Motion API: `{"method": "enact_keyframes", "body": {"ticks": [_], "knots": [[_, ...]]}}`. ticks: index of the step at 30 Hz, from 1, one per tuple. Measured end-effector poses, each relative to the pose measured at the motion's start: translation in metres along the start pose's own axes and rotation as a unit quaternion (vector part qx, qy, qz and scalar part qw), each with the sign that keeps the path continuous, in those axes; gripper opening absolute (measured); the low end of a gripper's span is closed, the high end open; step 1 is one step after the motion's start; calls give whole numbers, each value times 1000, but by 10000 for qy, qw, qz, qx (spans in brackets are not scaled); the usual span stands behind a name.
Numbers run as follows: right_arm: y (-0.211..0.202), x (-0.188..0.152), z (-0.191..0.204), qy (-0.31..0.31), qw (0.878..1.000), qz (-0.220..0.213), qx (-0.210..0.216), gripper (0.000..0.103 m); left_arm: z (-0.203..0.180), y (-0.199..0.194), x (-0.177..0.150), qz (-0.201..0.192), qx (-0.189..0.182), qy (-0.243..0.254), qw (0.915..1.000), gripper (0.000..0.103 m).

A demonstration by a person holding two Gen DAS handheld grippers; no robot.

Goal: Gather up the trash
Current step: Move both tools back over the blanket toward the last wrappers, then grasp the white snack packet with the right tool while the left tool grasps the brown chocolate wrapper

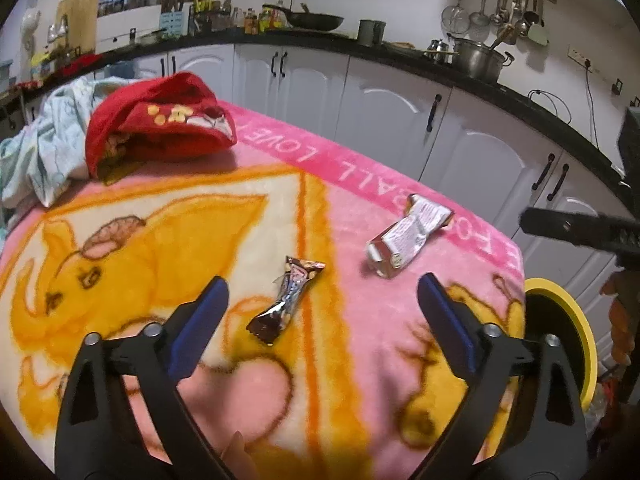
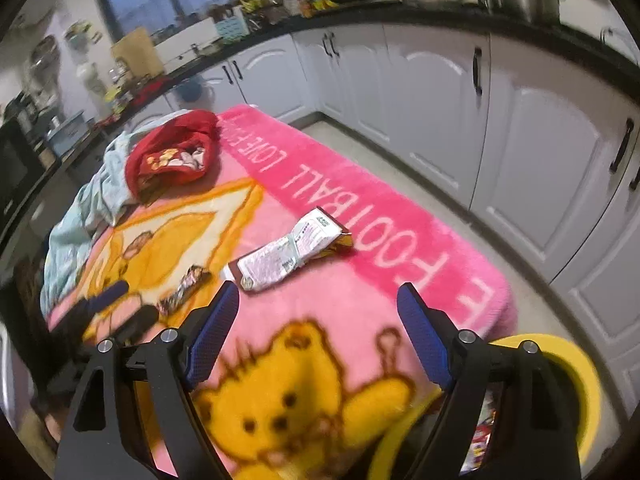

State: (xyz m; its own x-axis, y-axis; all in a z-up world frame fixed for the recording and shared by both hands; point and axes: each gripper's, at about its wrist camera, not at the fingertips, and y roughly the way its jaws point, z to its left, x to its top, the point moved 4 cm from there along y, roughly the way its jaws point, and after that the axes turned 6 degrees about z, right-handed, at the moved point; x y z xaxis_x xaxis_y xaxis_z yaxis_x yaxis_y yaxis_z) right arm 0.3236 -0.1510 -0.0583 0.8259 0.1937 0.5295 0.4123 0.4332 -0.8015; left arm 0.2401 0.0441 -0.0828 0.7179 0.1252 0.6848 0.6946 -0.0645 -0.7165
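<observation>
Here the left tongs [image 1: 322, 298] hang spread wide above a fleecy pink and yellow cartoon blanket [image 1: 360, 352] covering the worktop, gripping nothing. A crinkled dark brown foil candy wrapper [image 1: 285, 298] lies on the blanket between their blue pads, apart from both. At two o'clock from it rests a crumpled silver and white printed snack packet [image 1: 406, 236], near the pink band with white lettering. The right tongs [image 2: 318, 300] are likewise spread and empty, with that packet [image 2: 288, 254] just ahead at eleven o'clock and the brown wrapper [image 2: 184, 288] farther off at nine o'clock. A yellow-rimmed round trash bin [image 1: 576, 344] stands beyond the blanket's edge at four o'clock. A rumpled red cloth [image 1: 160, 124] and a pale blue cloth [image 1: 48, 148] sit at the far corner, at ten o'clock.
</observation>
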Motion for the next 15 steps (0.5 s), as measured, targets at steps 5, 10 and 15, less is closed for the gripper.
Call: {"method": "enact_keyframes", "body": {"ticks": [5, 10, 15], "knots": [[36, 13, 5, 451, 9987, 239, 25, 79, 8, 17, -1, 183, -42, -35, 9998, 69], [68, 24, 3, 902, 9946, 485, -190, 79, 16, 33, -4, 411, -121, -83, 9990, 61], [91, 32, -1, 1344, 9887, 541, -389, 79, 21, 44, -8, 627, -249, -202, 9975, 49]]}}
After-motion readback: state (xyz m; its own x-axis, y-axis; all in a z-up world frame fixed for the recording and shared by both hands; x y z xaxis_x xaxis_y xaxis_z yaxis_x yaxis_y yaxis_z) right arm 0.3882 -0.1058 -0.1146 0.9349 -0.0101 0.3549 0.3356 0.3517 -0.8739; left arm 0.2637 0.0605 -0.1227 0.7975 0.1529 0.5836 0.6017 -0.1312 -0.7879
